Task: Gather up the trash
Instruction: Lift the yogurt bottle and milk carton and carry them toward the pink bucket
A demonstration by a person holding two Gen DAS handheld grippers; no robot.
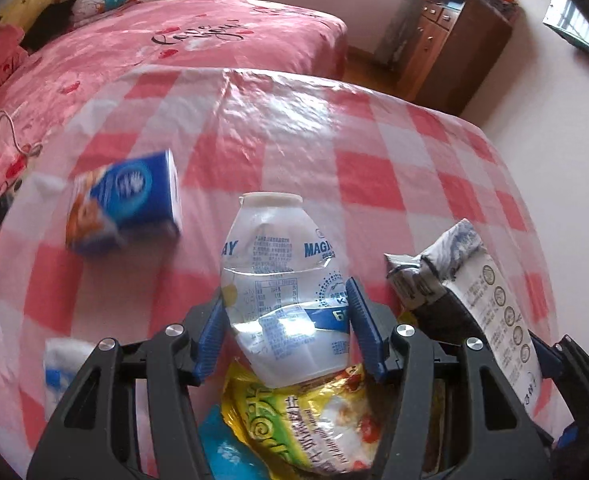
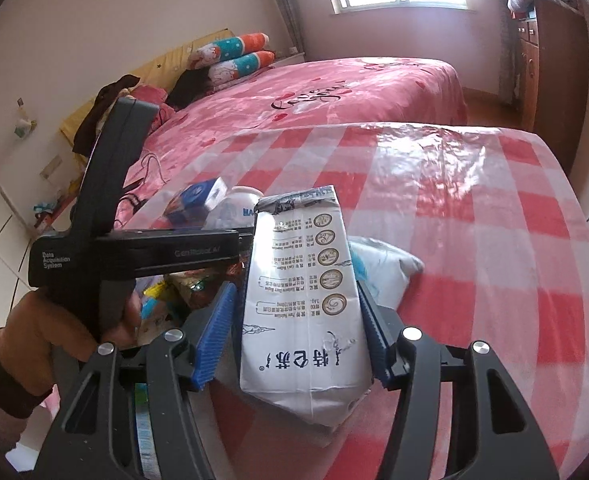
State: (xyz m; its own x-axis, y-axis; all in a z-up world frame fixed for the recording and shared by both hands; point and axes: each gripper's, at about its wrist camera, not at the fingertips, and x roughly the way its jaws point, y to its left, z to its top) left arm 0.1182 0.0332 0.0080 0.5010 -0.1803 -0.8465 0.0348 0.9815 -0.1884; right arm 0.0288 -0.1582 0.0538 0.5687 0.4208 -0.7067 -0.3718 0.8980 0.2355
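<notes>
My left gripper [image 1: 286, 296] is shut on a crushed clear plastic bottle [image 1: 278, 248] with a white cap, its blue pads pressing on both sides. Under it lie a yellow snack packet [image 1: 306, 420] and a blue packet [image 1: 226, 448]. My right gripper [image 2: 296, 286] is shut on a white milk carton [image 2: 302, 300], held above the checked tablecloth; the same carton [image 1: 466, 264] shows at the right of the left wrist view. A hand [image 2: 34, 340] grips the left tool's black body [image 2: 134, 248] just left of the carton.
A blue tissue box [image 1: 130, 204] sits blurred on the pink-and-white checked table [image 1: 354, 140], left of the bottle. A white crumpled bag [image 2: 386, 268] lies behind the carton. A pink bed [image 1: 174, 48] and a wooden cabinet [image 1: 446, 40] stand beyond the table.
</notes>
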